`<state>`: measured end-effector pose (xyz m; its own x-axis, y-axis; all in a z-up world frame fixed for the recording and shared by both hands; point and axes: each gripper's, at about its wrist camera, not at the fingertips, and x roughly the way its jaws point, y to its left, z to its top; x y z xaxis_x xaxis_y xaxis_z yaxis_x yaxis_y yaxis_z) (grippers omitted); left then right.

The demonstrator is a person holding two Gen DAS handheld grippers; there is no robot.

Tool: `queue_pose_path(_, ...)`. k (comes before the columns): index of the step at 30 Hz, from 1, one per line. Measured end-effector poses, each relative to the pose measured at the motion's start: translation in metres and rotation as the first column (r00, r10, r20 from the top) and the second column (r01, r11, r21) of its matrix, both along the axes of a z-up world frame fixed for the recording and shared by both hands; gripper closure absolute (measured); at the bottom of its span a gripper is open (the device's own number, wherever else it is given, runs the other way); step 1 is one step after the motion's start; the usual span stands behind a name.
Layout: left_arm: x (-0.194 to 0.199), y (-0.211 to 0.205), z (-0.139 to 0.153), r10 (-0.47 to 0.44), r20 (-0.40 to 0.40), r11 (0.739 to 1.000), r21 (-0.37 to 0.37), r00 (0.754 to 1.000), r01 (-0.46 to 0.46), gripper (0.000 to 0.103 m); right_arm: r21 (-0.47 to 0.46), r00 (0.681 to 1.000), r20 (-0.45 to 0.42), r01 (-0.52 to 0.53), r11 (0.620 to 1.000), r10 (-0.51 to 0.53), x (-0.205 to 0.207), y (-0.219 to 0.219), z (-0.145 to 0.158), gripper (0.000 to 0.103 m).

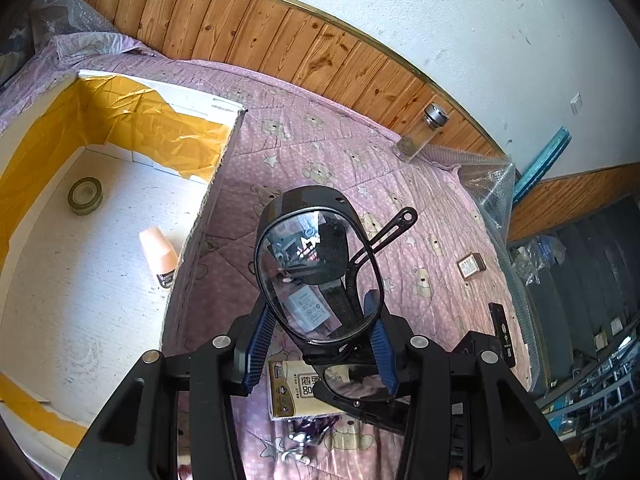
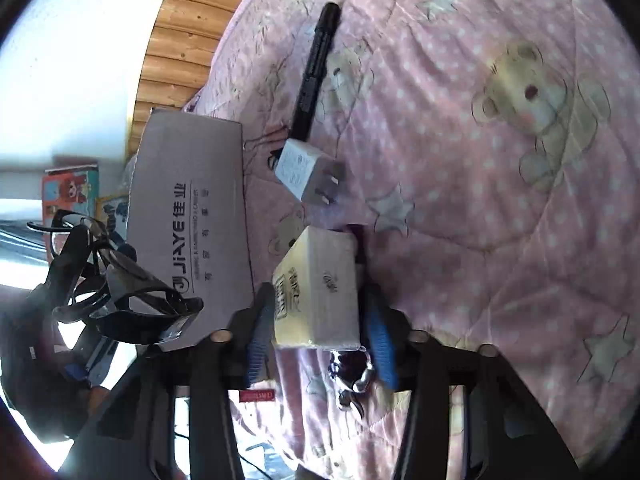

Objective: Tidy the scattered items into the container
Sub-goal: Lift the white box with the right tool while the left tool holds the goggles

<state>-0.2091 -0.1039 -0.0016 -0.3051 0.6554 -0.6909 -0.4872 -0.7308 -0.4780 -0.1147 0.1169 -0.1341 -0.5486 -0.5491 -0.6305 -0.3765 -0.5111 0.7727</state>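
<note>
covering the bed, pink bear-print quilt [image 1: 320, 152] meets, seemingly, wood panelling [image 1: 248, 28].

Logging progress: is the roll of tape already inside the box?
Yes, the roll of tape lies on the floor of the open box, beside a peach-coloured bottle.

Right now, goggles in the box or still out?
Out. The goggles are clamped in the left gripper above the pink quilt, beside the cardboard box, which holds only a tape roll and an orange item.
</note>
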Motion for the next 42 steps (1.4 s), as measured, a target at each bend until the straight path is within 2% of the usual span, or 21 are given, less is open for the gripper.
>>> queue_pose_path(5,-0.012,-0.005,0.006,0.012,-0.024,1.0,-0.014,1.0,-0.012,0.056,0.013,0.999,-0.037,0.015,1.0,-0.015,0.005,0.016,0.013,0.072)
queue_pose_path(8,-0.015,-0.006,0.003,0.009,-0.009,1.0,-0.011,1.0,-0.009,0.056,0.032,0.997,-0.062,0.04,0.999,-0.038,0.018,0.029,0.026,0.072)
queue_pose_path(14,-0.013,0.002,0.004,-0.016,0.006,1.0,0.019,1.0,0.016,0.057,-0.006,0.991,-0.069,0.11,0.994,-0.111,0.034,0.057,0.029,0.069)
queue_pose_path(16,-0.011,0.003,0.007,-0.019,-0.003,1.0,0.023,1.0,0.02,0.057,-0.049,0.984,-0.02,0.174,0.984,-0.175,0.046,0.074,0.016,0.069)
queue_pose_path(18,-0.01,0.002,0.01,-0.019,-0.008,0.999,0.027,1.0,0.019,0.057,-0.159,0.973,0.02,0.231,0.96,-0.231,0.058,0.089,-0.001,0.068)
queue_pose_path(20,-0.008,0.002,0.012,-0.017,-0.011,1.0,0.022,1.0,0.017,0.057,-0.207,0.965,0.065,0.26,0.943,-0.252,0.068,0.1,-0.012,0.066)
queue_pose_path(23,-0.003,0.002,0.01,-0.017,0.001,1.0,0.02,1.0,0.017,0.057,-0.155,0.96,0.066,0.279,0.948,-0.272,0.076,0.109,-0.008,0.063)
queue_pose_path(25,0.001,0.004,0.009,-0.019,0.01,1.0,0.015,1.0,0.019,0.057,-0.078,0.964,0.056,0.263,0.961,-0.26,0.078,0.111,0.004,0.063)
queue_pose_path(28,0.007,0.007,0.01,-0.026,0.008,1.0,0.009,1.0,0.026,0.057,0.069,0.977,0.009,0.211,0.975,-0.212,0.076,0.105,0.03,0.073)
queue_pose_path(30,0.01,0.008,0.013,-0.028,-0.001,1.0,0.006,1.0,0.028,0.057,0.133,0.981,-0.033,0.195,0.972,-0.192,0.077,0.101,0.048,0.078)
queue_pose_path(35,0.015,0.008,0.02,-0.028,-0.018,1.0,0.004,0.999,0.029,0.057,0.173,0.984,-0.103,0.16,0.972,-0.144,0.077,0.091,0.078,0.081)
queue_pose_path(42,0.027,0.009,0.034,-0.05,-0.051,0.999,0.008,0.997,0.051,0.057,0.222,0.984,-0.142,0.136,0.965,-0.106,0.088,0.077,0.093,0.081)
